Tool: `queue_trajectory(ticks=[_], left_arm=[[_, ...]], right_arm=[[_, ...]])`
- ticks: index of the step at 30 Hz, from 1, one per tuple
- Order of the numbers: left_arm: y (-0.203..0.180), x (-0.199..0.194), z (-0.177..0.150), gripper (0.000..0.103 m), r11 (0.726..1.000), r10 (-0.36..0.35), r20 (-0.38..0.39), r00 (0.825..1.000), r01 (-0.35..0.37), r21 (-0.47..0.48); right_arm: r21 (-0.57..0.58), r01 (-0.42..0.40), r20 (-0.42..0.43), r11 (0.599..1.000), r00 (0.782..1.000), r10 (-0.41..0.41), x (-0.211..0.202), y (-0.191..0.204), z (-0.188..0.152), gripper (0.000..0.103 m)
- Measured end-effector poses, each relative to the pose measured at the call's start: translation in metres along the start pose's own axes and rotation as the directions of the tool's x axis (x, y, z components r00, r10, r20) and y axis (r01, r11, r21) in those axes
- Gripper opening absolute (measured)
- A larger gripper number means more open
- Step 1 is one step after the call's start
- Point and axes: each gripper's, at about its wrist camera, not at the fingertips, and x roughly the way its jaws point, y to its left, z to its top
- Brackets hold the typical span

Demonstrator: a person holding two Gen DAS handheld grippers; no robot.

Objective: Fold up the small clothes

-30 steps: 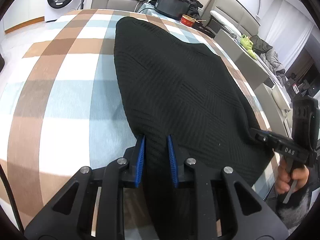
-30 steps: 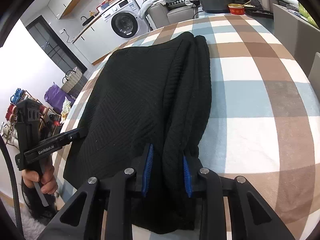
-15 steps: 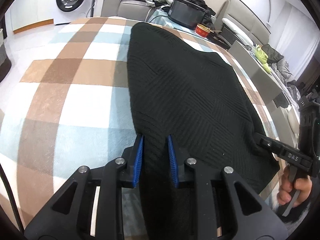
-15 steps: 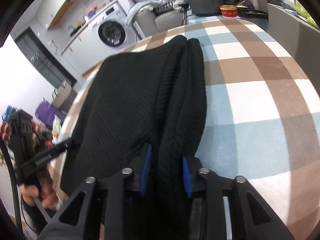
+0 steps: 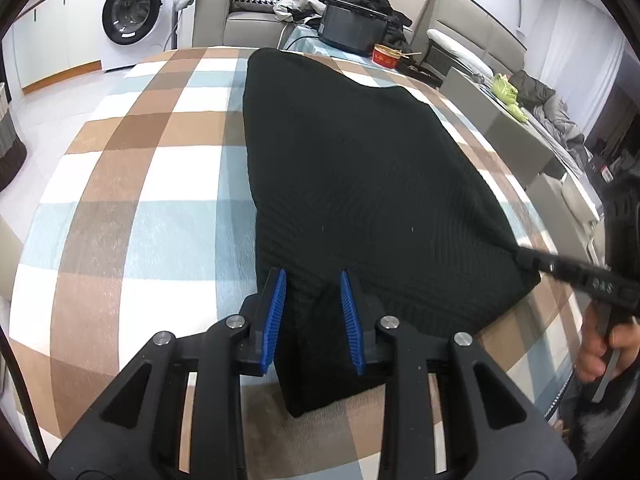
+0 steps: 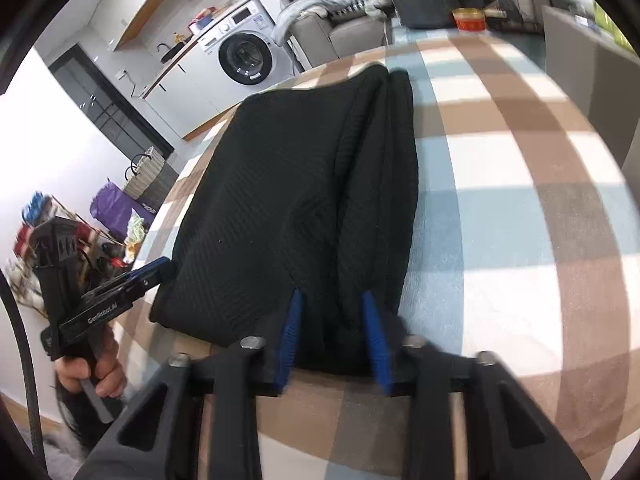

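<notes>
Left hand-held gripper pinching near hem of black knit garment; right hand-held gripper pinching bunched hem (blurred). Garment flat on checked surface, long axis running away toward washing machine.

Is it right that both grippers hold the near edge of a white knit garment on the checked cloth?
Not quite: the knit garment is black, not white, as the left wrist view shows. Both the left gripper and the right gripper do hold its near edge on the checked cloth.
</notes>
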Motion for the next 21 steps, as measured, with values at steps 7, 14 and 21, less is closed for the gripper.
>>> queue_trajectory(ticks=[7, 14, 21], left_arm=[[-0.003, -0.005, -0.018, 0.026, 0.999, 0.024, 0.04, 0.999, -0.026, 0.035], [-0.006, -0.023, -0.025, 0.04, 0.998, 0.057, 0.105, 0.993, -0.061, 0.033], [-0.016, -0.054, -0.03, 0.086, 0.988, 0.107, 0.259, 0.96, -0.131, 0.078]], right_arm=[[-0.027, 0.112, 0.013, 0.993, 0.994, -0.111, 0.005, -0.006, -0.019, 0.009], [-0.08, 0.112, 0.118, 0.99, 0.988, -0.103, -0.024, 0.001, -0.017, 0.046], [-0.177, 0.085, 0.27, 0.98, 0.962, -0.035, -0.045, 0.021, -0.019, 0.1]])
